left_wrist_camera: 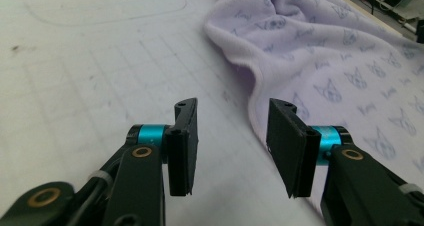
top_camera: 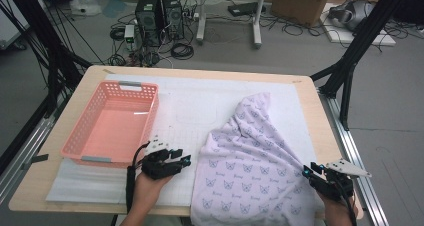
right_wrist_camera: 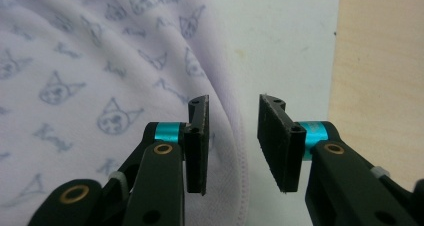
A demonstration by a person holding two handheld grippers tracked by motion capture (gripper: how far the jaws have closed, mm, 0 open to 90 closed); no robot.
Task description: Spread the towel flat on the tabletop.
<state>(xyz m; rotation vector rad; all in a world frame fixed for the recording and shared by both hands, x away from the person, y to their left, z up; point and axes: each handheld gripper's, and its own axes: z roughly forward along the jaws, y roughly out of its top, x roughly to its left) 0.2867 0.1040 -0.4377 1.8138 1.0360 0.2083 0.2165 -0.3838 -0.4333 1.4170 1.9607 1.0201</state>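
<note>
In the high view, a pale lilac fleece cloth printed with small cat faces lies rumpled on the right half of the white gridded mat that covers the light wooden table, its near edge hanging over the table's front edge. The left gripper sits low over the mat just left of the cloth's left hem, pointing right toward it, held from below by the person's left hand with the forearm coming up from the bottom edge. The right gripper is at the cloth's right border near the table's front right corner, pointing left, with the right hand under it. A pink perforated plastic basket stands on the mat's left part, just behind the left gripper.

In the left gripper view, the jaws stand apart with nothing between them; bare mat lies in the gap, and the cloth's folded hem runs just ahead of the right jaw.

In the right gripper view, the jaws are likewise spread and hold nothing. The cloth's stitched edge passes under the left jaw and into the gap, with mat and bare table wood beyond.
</note>
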